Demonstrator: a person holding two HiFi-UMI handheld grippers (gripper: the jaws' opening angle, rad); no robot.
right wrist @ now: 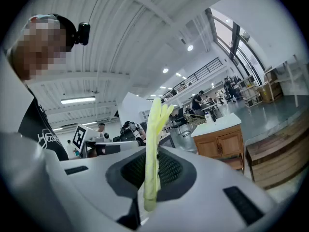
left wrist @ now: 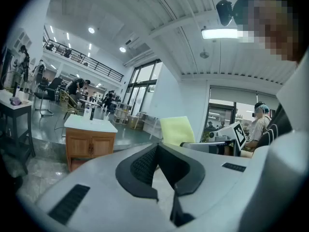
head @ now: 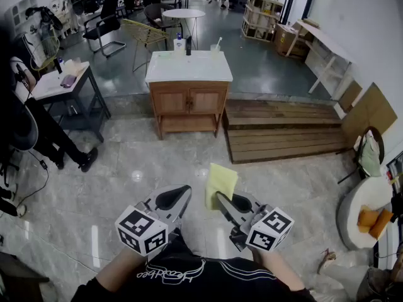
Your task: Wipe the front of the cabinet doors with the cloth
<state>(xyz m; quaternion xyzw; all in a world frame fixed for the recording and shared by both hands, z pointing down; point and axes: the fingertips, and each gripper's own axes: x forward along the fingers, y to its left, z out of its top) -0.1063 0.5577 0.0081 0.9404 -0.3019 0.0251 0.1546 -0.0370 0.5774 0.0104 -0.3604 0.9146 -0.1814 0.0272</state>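
The pale yellow cloth is clamped between the jaws of the right gripper, standing up out of them as a thin folded sheet, its free upper part fanning a little. It is held well away from the low wooden cabinet, out over the glossy grey tiled floor in front of it, touching neither the cabinet nor its two panelled doors, which are closed. In the right gripper view the cloth rises edge-on through the dark ribbed pads, with the cabinet small and far off beyond it. The left gripper is held just beside the right one, equally far from the cabinet; its jaws are closed tip to tip on nothing (only bare floor shows behind them). The cabinet carries a white slab top with a few small bottles at its back edge. A stepped platform of dark wooden planks lies against the cabinet's right side, and a black-framed side table stands off to its left.
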